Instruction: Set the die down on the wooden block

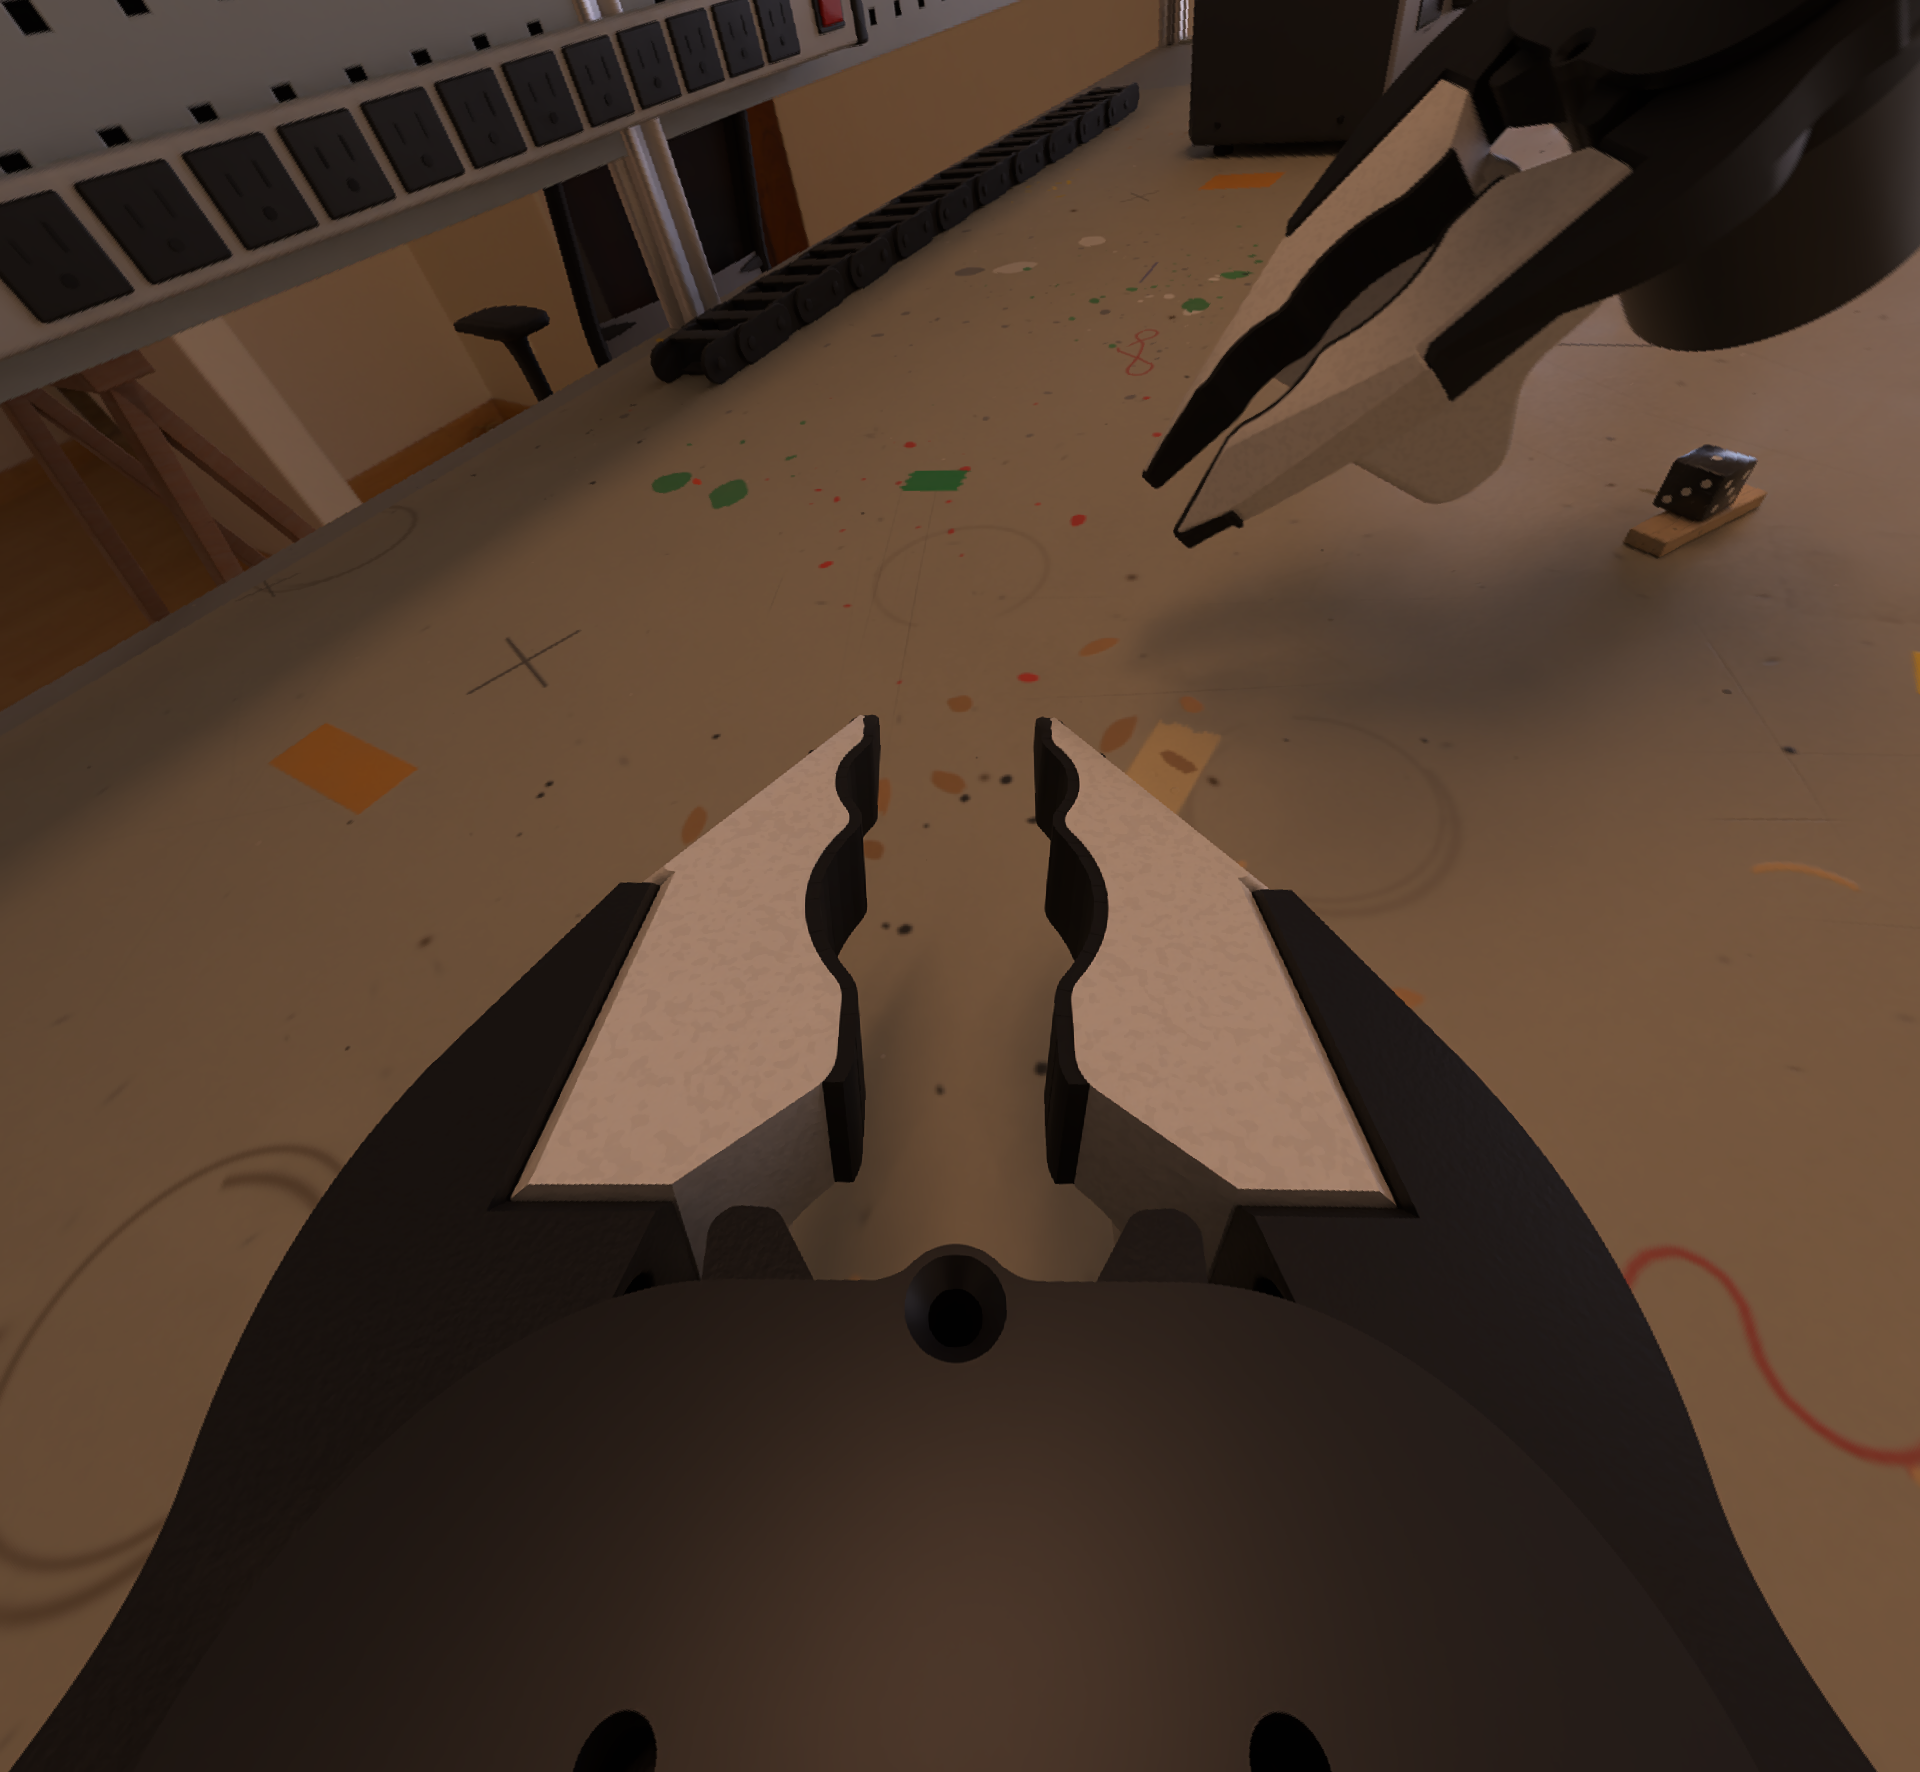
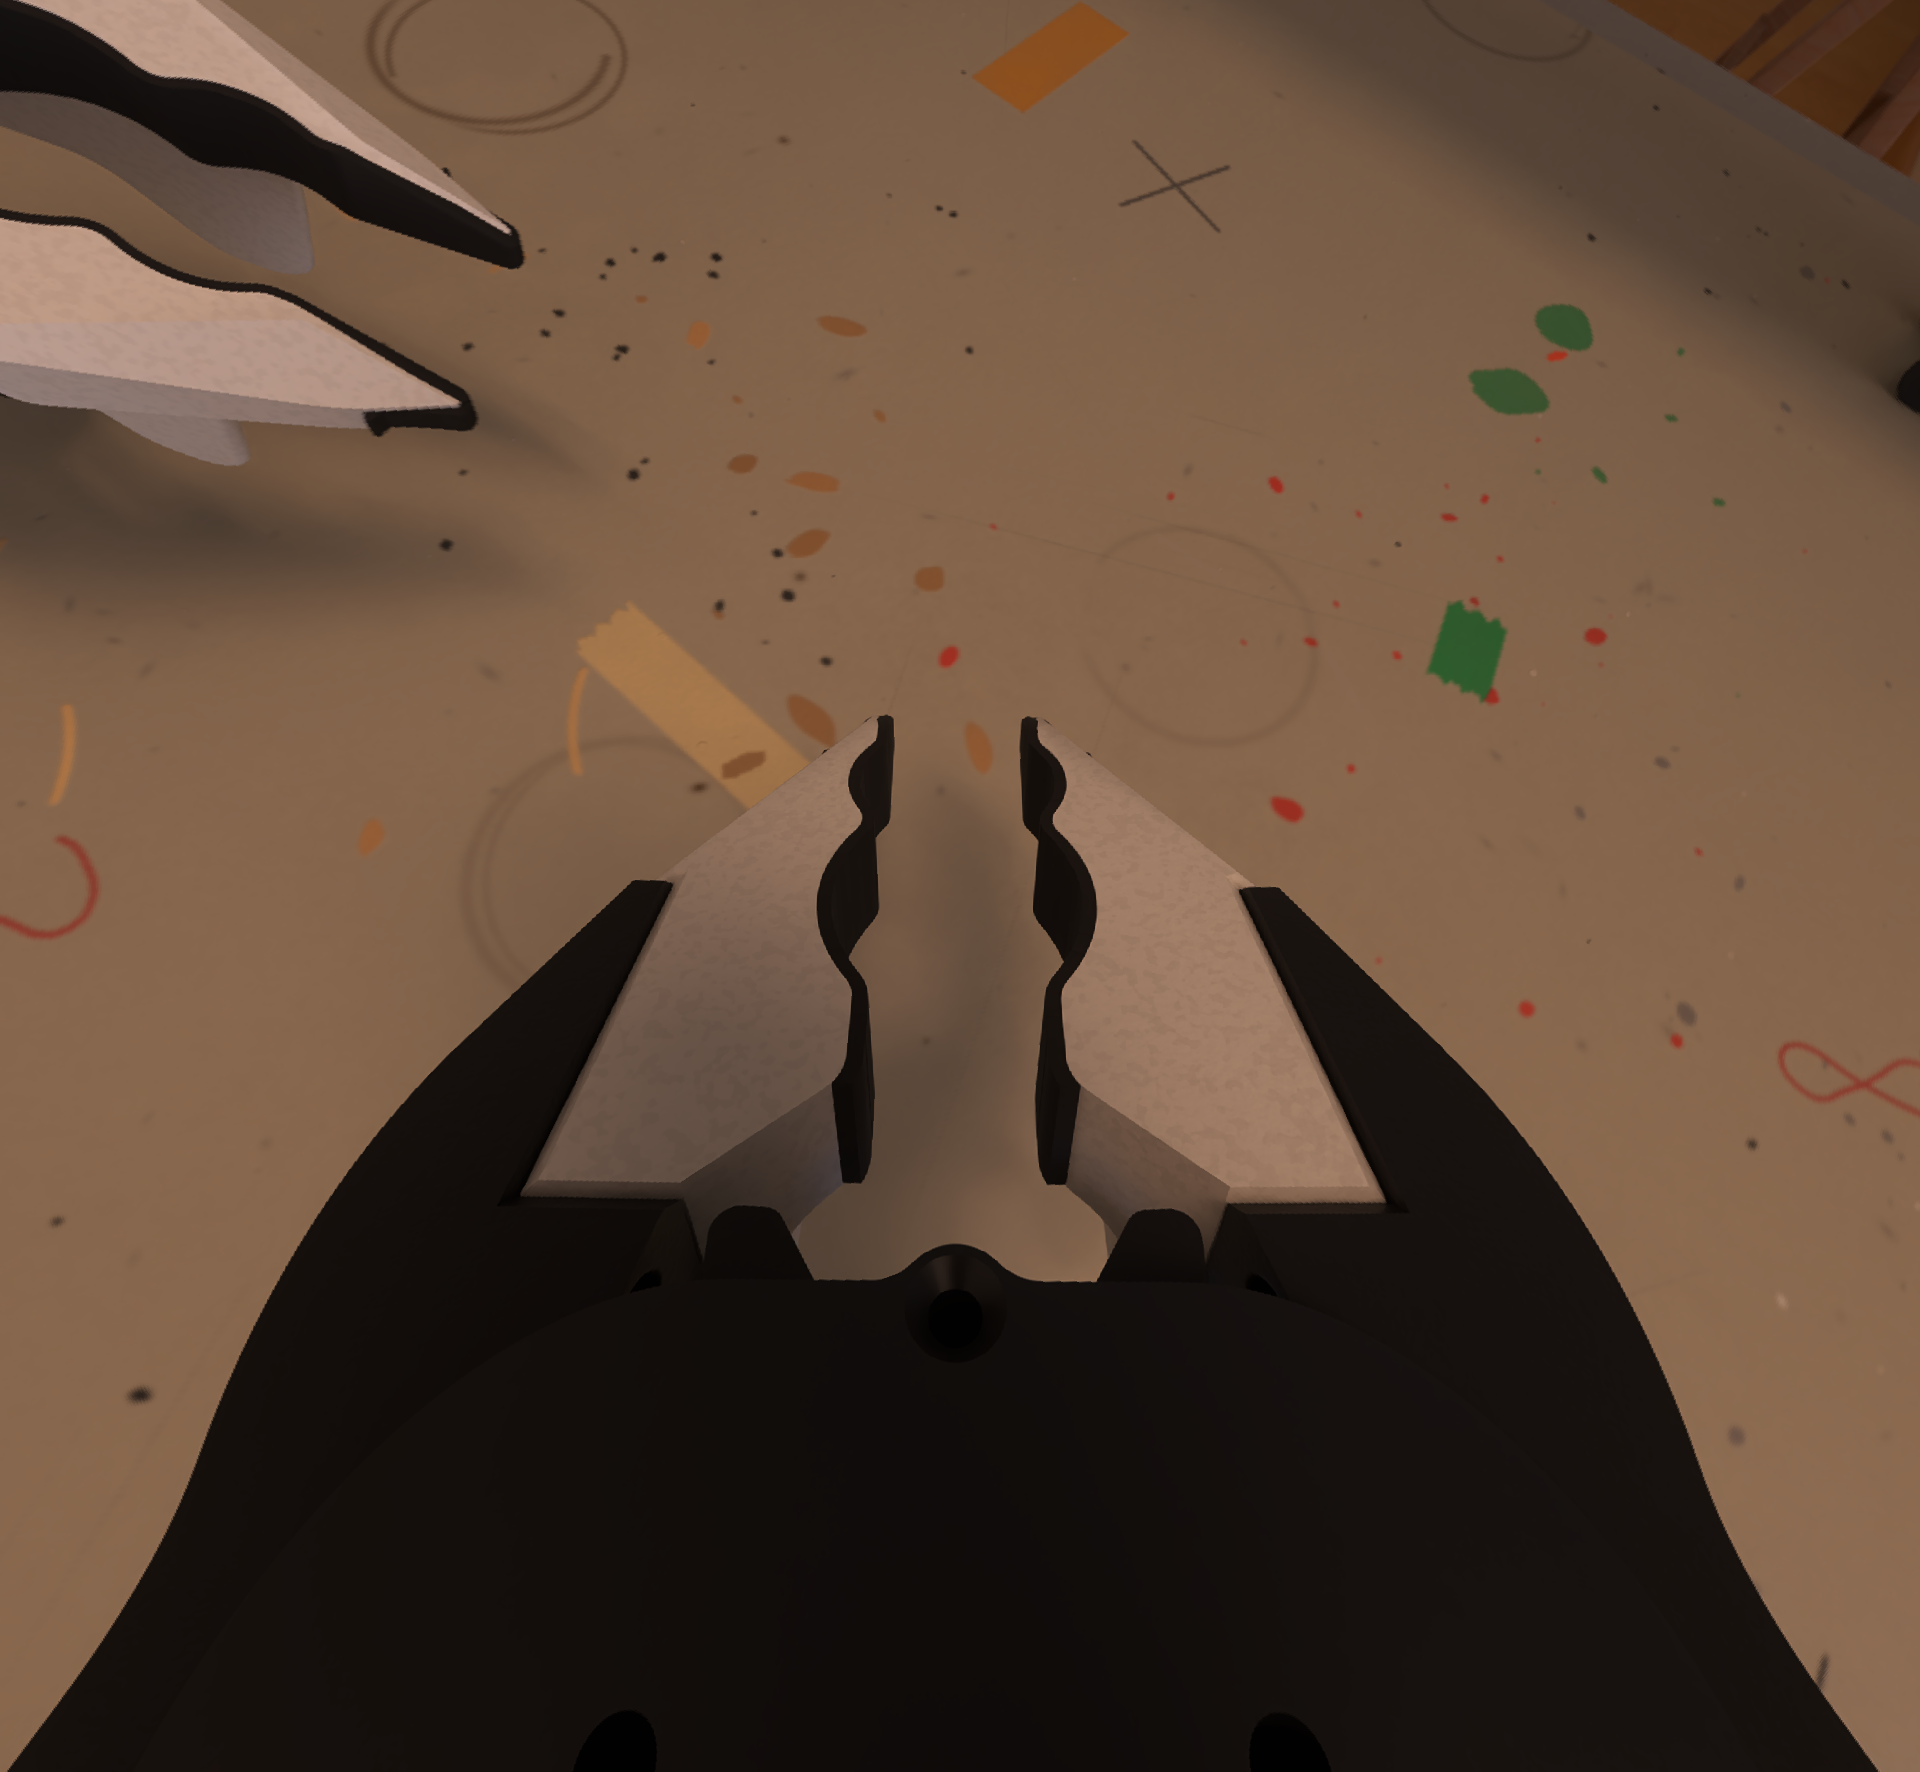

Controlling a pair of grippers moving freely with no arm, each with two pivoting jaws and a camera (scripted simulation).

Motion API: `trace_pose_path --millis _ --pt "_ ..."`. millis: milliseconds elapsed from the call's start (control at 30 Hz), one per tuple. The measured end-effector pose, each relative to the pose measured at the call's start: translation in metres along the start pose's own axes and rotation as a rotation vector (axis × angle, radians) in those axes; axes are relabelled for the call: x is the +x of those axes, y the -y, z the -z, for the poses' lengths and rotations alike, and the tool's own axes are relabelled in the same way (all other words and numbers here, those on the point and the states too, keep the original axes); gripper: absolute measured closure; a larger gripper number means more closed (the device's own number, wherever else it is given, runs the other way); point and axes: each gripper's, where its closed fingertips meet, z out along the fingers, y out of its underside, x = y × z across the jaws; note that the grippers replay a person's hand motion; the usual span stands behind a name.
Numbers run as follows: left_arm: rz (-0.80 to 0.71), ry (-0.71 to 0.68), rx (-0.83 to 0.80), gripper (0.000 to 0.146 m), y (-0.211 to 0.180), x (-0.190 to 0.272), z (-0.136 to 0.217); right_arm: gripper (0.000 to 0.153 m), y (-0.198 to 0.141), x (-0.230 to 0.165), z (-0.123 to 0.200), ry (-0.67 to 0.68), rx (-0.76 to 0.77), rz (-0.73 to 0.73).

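Resting tilted on the wooden block [image 1: 1694, 525], the die [image 1: 1707, 482] already looks placed, at about 2 o'clock in your left wrist view

Your left gripper [image 1: 954, 735] has its fingers apart with nothing between them, pointed toward 12 o'clock over the paint-spattered workbench [image 1: 727, 891]. Your right gripper [image 1: 1179, 501] hangs at 1 o'clock in that view, fingers parted and empty too, well clear of the die; its own camera shows only bench surface past its tips, so you cannot check the die from there. I judge the main step done, though the die leans with one edge up on the block rather than sitting flat, so you may want to confirm it is stable before pulling away
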Motion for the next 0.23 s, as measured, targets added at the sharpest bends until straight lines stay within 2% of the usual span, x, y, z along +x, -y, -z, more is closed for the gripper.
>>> trace_pose_path --millis 233 --pt "-0.021 -0.009 -0.006 0.118 0.000 0.005 0.000 0.127 -0.003 -0.015 0.008 -0.023 -0.022 0.001"
